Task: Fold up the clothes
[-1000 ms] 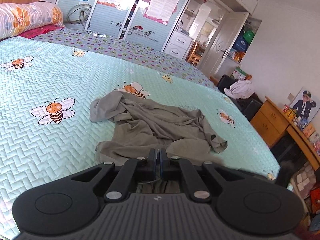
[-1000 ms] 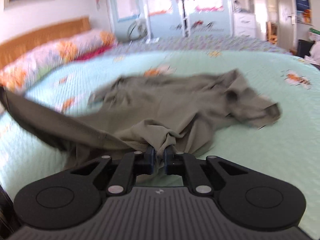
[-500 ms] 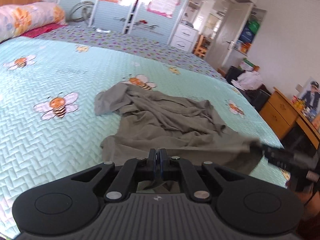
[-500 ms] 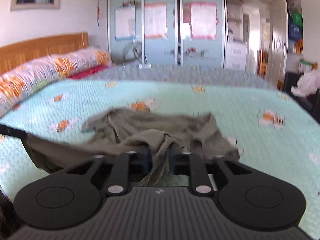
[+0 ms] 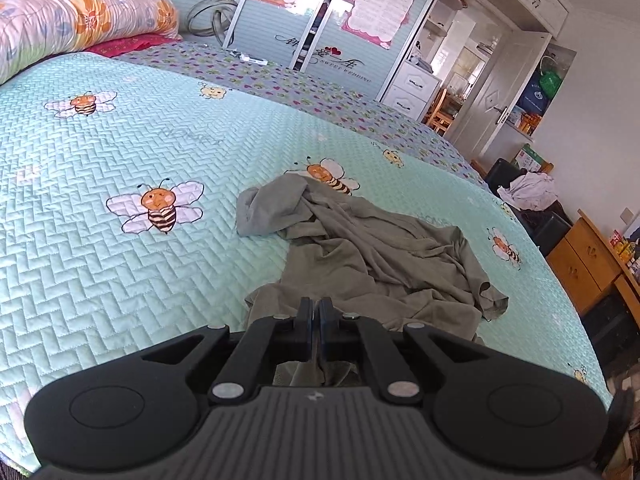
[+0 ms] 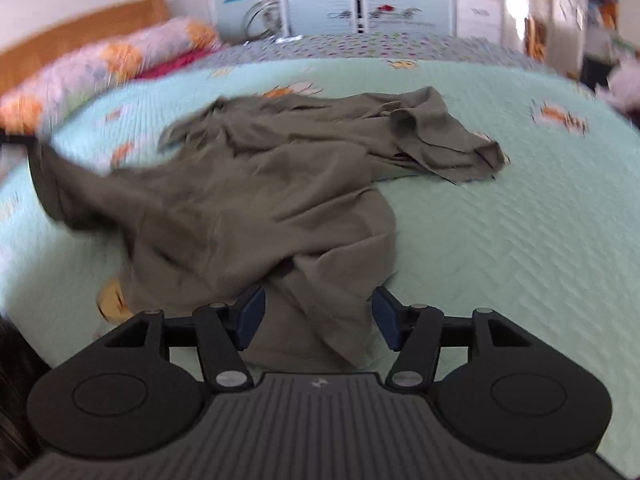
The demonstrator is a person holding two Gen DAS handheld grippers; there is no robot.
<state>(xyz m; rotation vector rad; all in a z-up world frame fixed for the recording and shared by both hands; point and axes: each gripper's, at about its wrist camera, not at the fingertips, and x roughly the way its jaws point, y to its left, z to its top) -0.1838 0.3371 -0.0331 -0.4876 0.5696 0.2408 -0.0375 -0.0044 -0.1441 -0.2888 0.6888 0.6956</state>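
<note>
An olive-green garment point(image 5: 372, 252) lies crumpled on the mint bee-print quilt point(image 5: 120, 152). My left gripper point(image 5: 314, 309) is shut on the garment's near edge, and cloth hangs between its fingers below the pads. In the right wrist view the same garment point(image 6: 260, 196) spreads across the quilt point(image 6: 500, 232). My right gripper point(image 6: 318, 312) is opening. Its blue pads point(image 6: 252, 314) stand apart, and a fold of the garment lies loose between them, not pressed. At the far left of that view a corner of the cloth is pulled up toward the left gripper point(image 6: 16, 140).
A floral bolster pillow point(image 5: 72, 20) lies by the wooden headboard. Blue wardrobe doors point(image 5: 304, 20) stand behind the bed. To the right are a wooden cabinet point(image 5: 588, 256), a dark chair with white cloth point(image 5: 532, 192) and an open doorway point(image 5: 464, 80).
My right gripper opened and let go of the garment, which dropped onto the quilt. The right gripper sank toward the bed. The left gripper stayed shut on the cloth and shifted slightly.
</note>
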